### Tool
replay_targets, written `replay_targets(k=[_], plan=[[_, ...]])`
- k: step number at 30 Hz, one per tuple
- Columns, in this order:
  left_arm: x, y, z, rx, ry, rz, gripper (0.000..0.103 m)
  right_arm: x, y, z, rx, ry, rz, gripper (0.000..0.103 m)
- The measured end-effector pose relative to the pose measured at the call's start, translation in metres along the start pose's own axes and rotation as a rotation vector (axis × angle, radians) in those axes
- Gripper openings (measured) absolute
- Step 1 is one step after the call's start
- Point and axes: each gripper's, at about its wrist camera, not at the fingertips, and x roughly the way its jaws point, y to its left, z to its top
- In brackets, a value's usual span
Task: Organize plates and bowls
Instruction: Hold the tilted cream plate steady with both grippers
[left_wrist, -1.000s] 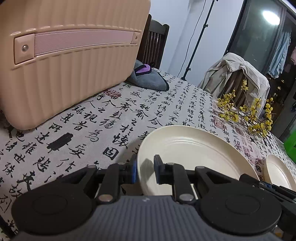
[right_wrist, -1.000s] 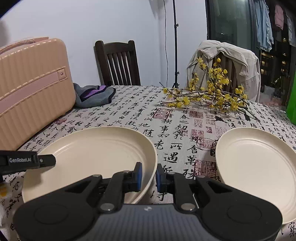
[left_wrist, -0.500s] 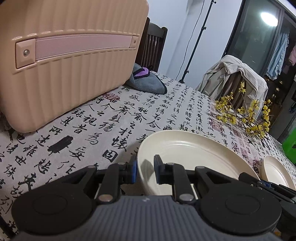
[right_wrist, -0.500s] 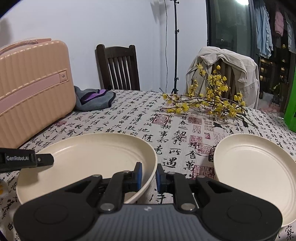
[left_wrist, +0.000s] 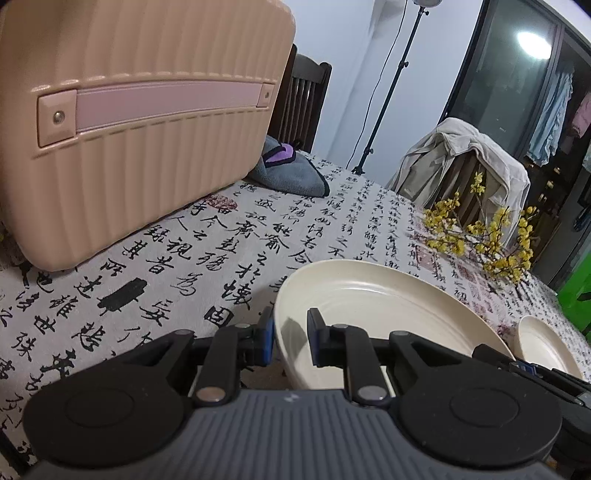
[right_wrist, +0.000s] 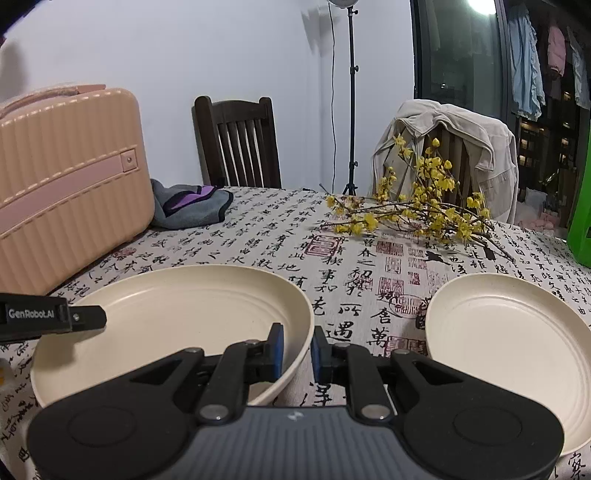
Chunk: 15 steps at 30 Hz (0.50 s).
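Observation:
A large cream plate (left_wrist: 388, 314) lies over the calligraphy tablecloth (left_wrist: 221, 236), held at two sides. My left gripper (left_wrist: 290, 332) is shut on its left rim, one blue pad inside and one outside. My right gripper (right_wrist: 297, 347) is shut on the right rim of the same plate (right_wrist: 177, 325). In the right wrist view, the left gripper (right_wrist: 55, 317) pokes in over the plate's far-left edge. A second, smaller cream plate (right_wrist: 517, 350) rests on the cloth just right of the right gripper, also seen as a plate (left_wrist: 546, 347) at the right edge of the left wrist view.
A pink ribbed suitcase (left_wrist: 129, 129) stands on the table at the left, with a grey and purple cloth (right_wrist: 192, 206) beside it. A yellow flower branch (right_wrist: 417, 214) lies across the far right. Two chairs (right_wrist: 240, 144) stand behind the table, one with a jacket (right_wrist: 454, 147) draped over it.

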Motion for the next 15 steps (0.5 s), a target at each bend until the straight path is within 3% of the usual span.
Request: replay_targets(k=[15], plan=[[-0.025,-0.007,0.005,0.024,-0.064,0.033,0.018,-0.022,0.004,0.010,0.012,-0.036,0.017,0.015]])
